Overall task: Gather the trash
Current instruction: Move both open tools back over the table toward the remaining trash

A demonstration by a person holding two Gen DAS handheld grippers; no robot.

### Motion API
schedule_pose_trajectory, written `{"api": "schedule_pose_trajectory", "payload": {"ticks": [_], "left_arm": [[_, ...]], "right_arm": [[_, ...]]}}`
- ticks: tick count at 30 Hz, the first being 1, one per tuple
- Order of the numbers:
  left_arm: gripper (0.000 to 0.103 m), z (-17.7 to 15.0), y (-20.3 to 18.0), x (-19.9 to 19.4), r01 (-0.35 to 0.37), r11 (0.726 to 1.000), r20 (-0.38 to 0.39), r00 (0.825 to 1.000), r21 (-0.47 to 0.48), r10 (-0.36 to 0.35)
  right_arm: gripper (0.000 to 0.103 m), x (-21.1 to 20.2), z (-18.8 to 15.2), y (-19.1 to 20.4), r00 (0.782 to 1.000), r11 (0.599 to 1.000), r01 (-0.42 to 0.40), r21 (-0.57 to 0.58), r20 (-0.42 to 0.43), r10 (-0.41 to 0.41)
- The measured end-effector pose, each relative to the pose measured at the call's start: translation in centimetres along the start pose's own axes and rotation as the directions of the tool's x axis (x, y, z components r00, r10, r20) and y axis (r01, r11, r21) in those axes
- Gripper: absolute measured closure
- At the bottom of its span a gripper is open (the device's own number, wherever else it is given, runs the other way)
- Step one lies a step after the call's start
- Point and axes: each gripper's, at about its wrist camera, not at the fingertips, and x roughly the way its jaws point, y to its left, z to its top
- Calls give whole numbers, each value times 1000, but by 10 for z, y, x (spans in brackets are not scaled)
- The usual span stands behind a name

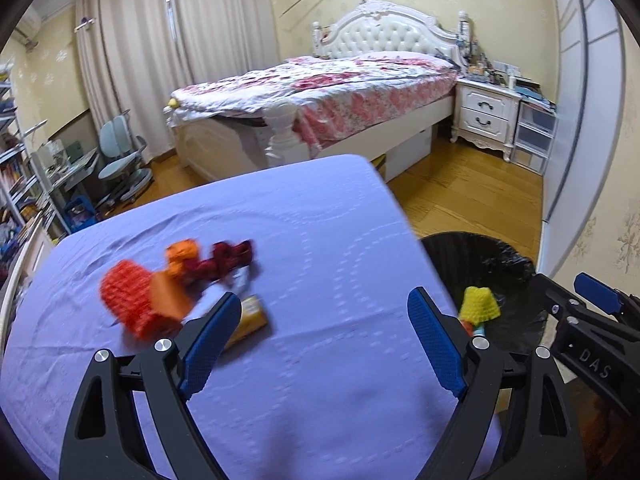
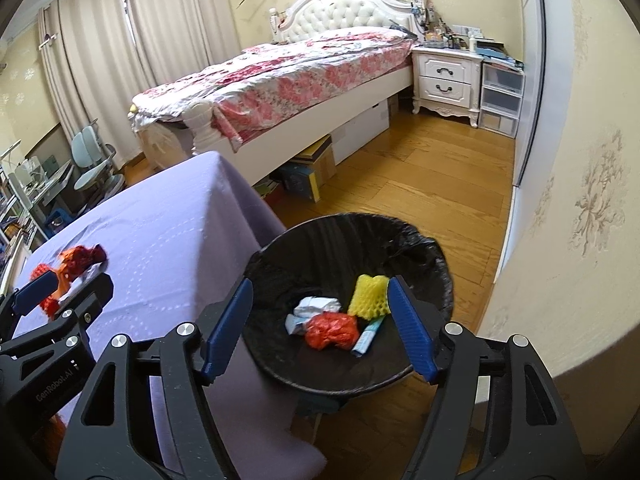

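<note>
Hovering over the purple tablecloth [image 1: 320, 216], the left gripper [image 1: 326, 336] has its jaws spread wide with nothing between them — and the next targets sit just ahead and to its left. A yellow wrapper [image 1: 250, 320] lies right beside the left fingertip [image 1: 216, 332], partly hidden behind it, its long side running roughly across the view and tilted up toward the left. Beyond it, further left and a bit farther up the table, sits the orange-red foam netting [image 1: 138, 300], with a dark red crumpled piece [image 1: 230, 258] behind; all of it is blurred, so finer detail is hard to call.

Over at the bin [image 2: 432, 256], the right gripper [image 2: 320, 328] hangs above the black-lined opening, its jaws apart and empty. Inside already: a yellow foam sleeve [image 2: 370, 294], a red crumpled wrapper [image 2: 332, 330], white paper [image 2: 316, 306] and a small tube [image 2: 366, 338].

So the left hand is plainly the nearer one to what remains on the table — the right is off the table's edge, well apart from that pile. My read: the left needs to swing a touch leftward to bring the wrapper between its fingers, closing across its short side.
</note>
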Motion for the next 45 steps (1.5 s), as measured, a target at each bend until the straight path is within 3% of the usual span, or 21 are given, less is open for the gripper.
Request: {"api": "schedule_pose_trajectory", "payload": {"ticks": [7, 16, 24, 31, 38, 45], "left_arm": [[18, -26, 66, -2, -93, 992, -56, 994, -82, 89], [18, -58, 148, -9, -206, 963, -122, 975, -177, 186], [18, -72, 193, -11, -251, 939, -159, 963, -236, 217], [18, -76, 215, -6, -258, 926, -178, 960, -275, 215], [18, -75, 219, 0, -247, 926, -187, 962, -285, 199], [18, -74, 214, 8, -235, 933, -197, 963, -273, 184]], "right_arm": [[34, 0, -13, 52, 997, 994, -68, -86, -34, 65], [33, 7, -28, 131, 986, 973, -150, -178, -98, 134], [33, 21, -38, 197, 968, 958, -214, -192, -172, 182], [33, 30, -46, 240, 970, 952, -207, -226, -171, 171], [33, 39, -50, 250, 982, 955, -134, -264, -167, 92], [33, 34, -46, 224, 985, 961, -101, -258, -159, 61]]}}
